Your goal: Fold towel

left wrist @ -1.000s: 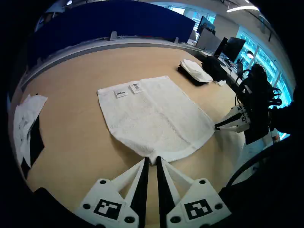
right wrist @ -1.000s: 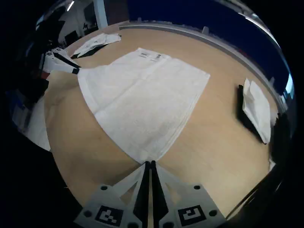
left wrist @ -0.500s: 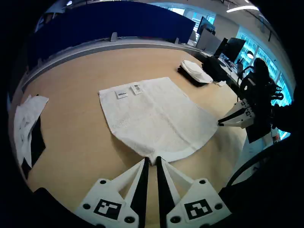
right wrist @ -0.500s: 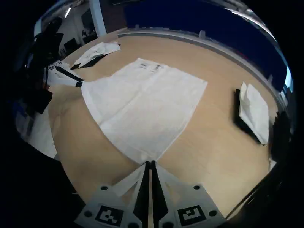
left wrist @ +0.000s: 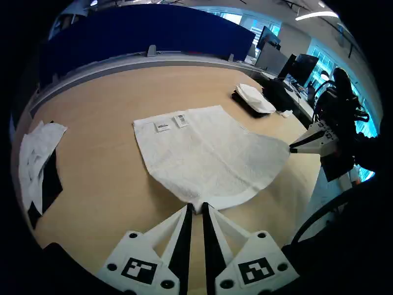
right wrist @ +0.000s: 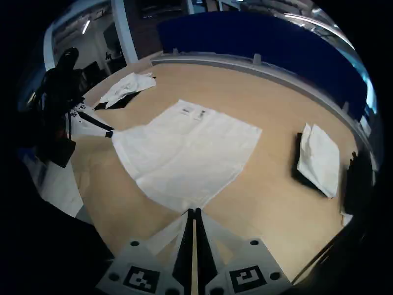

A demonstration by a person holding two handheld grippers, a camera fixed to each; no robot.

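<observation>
Towel (left wrist: 206,152) cloth, white, is spread over the pale wooden desk (left wrist: 98,113), reaching away from the fingers of both grippers, and each gripper has one of its near corners.

In the left gripper view, the left gripper (left wrist: 196,205) has its fingers closed on a corner, with a thin strip of cloth showing between the tips. From there the towel fans out ahead. Two small tags (left wrist: 172,123) lie on its far edge, ahead and slightly left of the fingertips. Off to the right of the fingers, the right gripper (left wrist: 293,147) pinches the other near corner, and the cloth there looks drawn up into a shallow ridge. A loose pile of white cloth (left wrist: 34,152) lies far to the left, and a folded white cloth (left wrist: 253,96) sits on something dark ahead and to the right. A blue partition (left wrist: 147,29) runs along the far side of the desk.

In the right gripper view, the right gripper (right wrist: 192,210) has its fingers pressed together on its corner of the towel (right wrist: 186,152). To the left of the tips, the left gripper (right wrist: 109,133) grips the other corner. The folded white cloth (right wrist: 319,157) lies to the right of the fingers, well apart from the towel.
</observation>
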